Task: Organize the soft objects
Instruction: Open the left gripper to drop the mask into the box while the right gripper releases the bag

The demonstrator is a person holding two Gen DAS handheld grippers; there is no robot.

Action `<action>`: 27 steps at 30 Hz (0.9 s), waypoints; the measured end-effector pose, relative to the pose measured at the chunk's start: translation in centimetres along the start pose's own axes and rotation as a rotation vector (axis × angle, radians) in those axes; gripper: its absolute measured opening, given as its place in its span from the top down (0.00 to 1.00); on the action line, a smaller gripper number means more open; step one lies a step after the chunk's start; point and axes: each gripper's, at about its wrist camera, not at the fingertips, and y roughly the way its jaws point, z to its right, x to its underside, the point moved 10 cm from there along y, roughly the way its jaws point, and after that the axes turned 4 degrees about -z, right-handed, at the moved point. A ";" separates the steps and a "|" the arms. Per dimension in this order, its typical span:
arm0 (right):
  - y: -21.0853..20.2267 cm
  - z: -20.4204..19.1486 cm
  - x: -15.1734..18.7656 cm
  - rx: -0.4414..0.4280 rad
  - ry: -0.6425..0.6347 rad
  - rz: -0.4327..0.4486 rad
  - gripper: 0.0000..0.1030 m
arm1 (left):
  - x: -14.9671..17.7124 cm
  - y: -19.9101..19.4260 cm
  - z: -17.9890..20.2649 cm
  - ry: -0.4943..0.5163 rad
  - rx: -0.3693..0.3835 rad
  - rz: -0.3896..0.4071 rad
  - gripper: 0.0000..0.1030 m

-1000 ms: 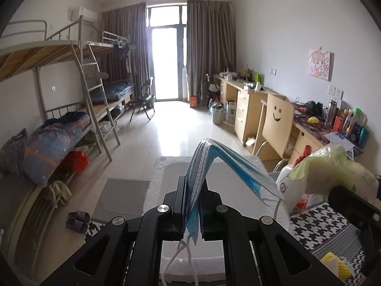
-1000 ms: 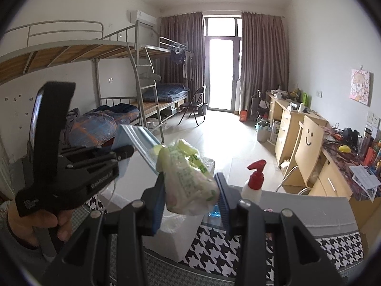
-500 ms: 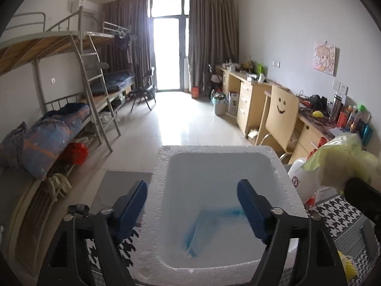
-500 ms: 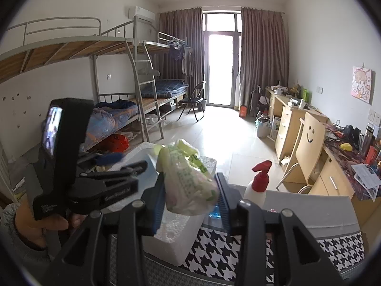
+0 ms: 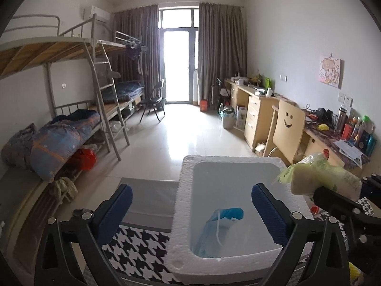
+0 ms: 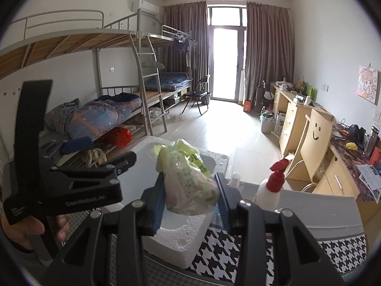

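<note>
A white foam box (image 5: 233, 160) stands on the houndstooth tablecloth (image 5: 138, 245). Inside it lies a blue face mask (image 5: 223, 217), loose on the bottom. My left gripper (image 5: 190, 189) hovers over the box's near left side with its jaws opening wide and nothing between them. In the right wrist view the left gripper (image 6: 103, 151) is on the left, held by a hand (image 6: 21, 228). My right gripper (image 6: 190, 178) is shut on a soft green-and-white plastic packet (image 6: 188, 181), held above the foam box (image 6: 183, 236). The packet (image 5: 321, 178) also shows over the box's right rim.
A white spray bottle with a red head (image 6: 271, 183) and a smaller white bottle (image 6: 234, 178) stand on the table right of the box. A wooden chair with a smiley (image 6: 314, 143) and desks line the right wall. Bunk beds (image 5: 71, 128) fill the left side.
The left gripper, which was shut on the blue mask, opened wide and the mask dropped into the foam box. The right gripper kept hold of the packet and drifted closer over the box.
</note>
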 end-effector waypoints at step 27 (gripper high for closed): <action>4.1 -1.2 0.8 -0.007 -0.035 -0.106 0.25 | 1.0 -0.8 -2.8 -0.047 -0.009 -0.006 0.02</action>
